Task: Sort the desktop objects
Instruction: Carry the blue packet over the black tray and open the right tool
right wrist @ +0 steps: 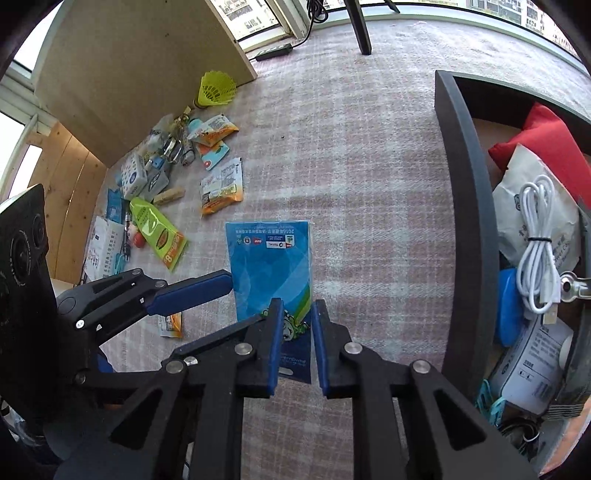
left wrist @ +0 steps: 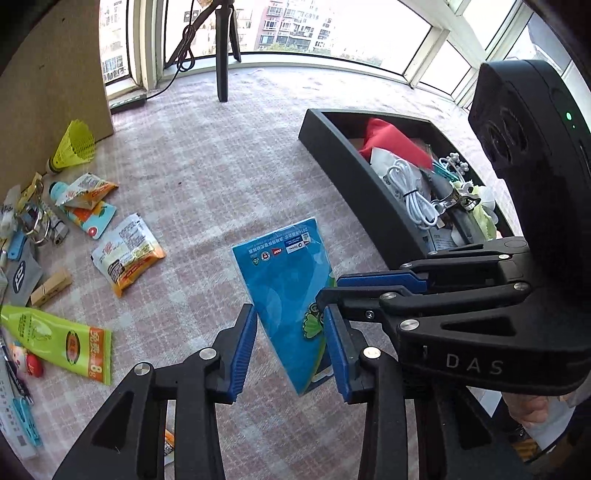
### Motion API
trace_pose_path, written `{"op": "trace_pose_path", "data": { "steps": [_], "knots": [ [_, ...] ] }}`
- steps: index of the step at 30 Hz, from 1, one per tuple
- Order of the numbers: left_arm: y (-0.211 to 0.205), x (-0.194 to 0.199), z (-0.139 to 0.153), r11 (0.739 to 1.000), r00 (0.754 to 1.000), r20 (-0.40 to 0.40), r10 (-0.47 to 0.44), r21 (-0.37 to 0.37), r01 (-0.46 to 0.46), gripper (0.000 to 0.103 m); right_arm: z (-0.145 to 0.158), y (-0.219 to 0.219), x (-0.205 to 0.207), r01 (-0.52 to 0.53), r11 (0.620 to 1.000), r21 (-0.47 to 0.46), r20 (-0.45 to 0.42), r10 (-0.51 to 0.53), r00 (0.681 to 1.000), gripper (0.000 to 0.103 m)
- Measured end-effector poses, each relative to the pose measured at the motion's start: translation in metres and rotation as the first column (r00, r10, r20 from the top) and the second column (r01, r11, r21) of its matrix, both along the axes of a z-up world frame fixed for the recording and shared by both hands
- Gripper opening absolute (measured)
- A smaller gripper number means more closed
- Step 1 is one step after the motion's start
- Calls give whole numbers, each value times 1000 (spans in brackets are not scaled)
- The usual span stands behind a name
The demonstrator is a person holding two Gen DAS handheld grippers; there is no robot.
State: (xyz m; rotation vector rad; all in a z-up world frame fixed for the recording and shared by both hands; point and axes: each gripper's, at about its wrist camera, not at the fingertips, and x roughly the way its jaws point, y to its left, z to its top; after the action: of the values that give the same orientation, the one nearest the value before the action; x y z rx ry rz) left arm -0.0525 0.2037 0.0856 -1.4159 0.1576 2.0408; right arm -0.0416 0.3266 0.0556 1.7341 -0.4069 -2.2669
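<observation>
Bright daylight from the windows [left wrist: 295,29]; sharp frames, fisheye-curved edges.

Tripod [left wrist: 222,55], power strip [left wrist: 127,103], cardboard panel [left wrist: 48,92], windows [left wrist: 295,26]

A blue packet [left wrist: 286,291] stands tilted between the left gripper's [left wrist: 291,354] parted jaws; the right gripper [left wrist: 334,291] pinches its edge.

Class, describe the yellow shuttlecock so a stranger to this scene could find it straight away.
Start at the tall brown board standing on the checked cloth near the window. At its foot, at the far end of the scattered clutter, lies the shuttlecock. It alone has a neon-yellow mesh skirt; its neighbours are flat packets and keys.
</observation>
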Motion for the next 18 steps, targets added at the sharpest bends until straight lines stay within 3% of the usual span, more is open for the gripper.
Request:
{"op": "trace_pose_path", "data": {
  "steps": [10, 18],
  "knots": [
    [69, -7, 36, 991, 988, -91, -122, 39, 126, 34, 53, 68, 13, 137, 990, 23, -89, -135, 987, 17],
    [156, 2, 74, 962, 959, -135, -250, 77, 261, 33, 97, 149, 39, 282, 957, 71, -140, -270, 953, 17]
  ]
}}
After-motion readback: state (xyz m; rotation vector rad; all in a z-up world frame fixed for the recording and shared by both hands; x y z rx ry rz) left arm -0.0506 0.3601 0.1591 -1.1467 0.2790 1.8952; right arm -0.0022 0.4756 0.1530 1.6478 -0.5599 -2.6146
